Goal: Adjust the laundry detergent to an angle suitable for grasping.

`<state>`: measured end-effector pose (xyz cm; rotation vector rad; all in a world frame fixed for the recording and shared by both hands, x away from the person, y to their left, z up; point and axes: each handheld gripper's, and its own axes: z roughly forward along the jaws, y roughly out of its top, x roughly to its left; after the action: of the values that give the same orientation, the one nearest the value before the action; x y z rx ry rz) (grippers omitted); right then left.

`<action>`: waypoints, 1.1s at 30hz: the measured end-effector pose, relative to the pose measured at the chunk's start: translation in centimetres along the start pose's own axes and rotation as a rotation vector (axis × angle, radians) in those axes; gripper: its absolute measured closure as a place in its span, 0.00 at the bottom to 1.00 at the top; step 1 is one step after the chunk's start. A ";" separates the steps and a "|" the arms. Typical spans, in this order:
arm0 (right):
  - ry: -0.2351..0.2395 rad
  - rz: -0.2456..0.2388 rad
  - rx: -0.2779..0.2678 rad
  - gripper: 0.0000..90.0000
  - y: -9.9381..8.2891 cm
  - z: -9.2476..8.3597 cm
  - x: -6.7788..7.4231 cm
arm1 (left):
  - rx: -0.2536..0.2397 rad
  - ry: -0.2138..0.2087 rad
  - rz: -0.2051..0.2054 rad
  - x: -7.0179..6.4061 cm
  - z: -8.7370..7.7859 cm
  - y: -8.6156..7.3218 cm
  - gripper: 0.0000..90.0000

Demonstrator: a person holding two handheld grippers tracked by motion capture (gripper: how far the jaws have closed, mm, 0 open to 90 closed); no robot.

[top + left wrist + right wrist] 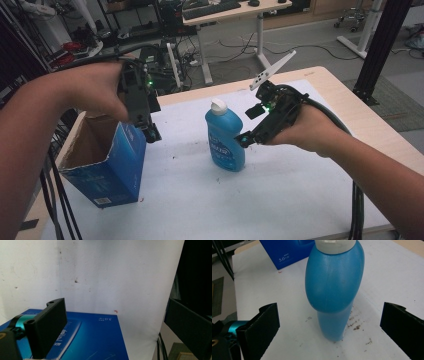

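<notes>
Both forearms came in from the near edge. Left gripper hung over the box at the table's left, jaws wide apart, nothing between them; in the left gripper view one jaw sat above the box's blue side, contact unclear. Right gripper was at the bottle's right side, jaws wide, not gripping. Right gripper view had the bottle upright between the spread jaws, clear of both. Bottle stood mid-table w/ white cap, right of the box, apart from it.
</notes>
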<state>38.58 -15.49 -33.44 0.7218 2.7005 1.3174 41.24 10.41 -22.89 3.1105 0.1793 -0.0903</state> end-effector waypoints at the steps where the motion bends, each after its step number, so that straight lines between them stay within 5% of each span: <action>1: -0.006 0.000 -0.002 0.02 0.0 0.2 0.0 | -0.001 0.001 0.000 0.0 0.0 0.0 0.05; 33: -0.165 0.072 -0.148 0.02 0.1 5.7 1.0 | -0.005 -0.007 0.001 -0.1 0.4 -0.1 0.05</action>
<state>39.15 -10.79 -36.81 0.8769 2.4423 1.3879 41.12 10.47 -23.24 3.1051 0.1778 -0.1008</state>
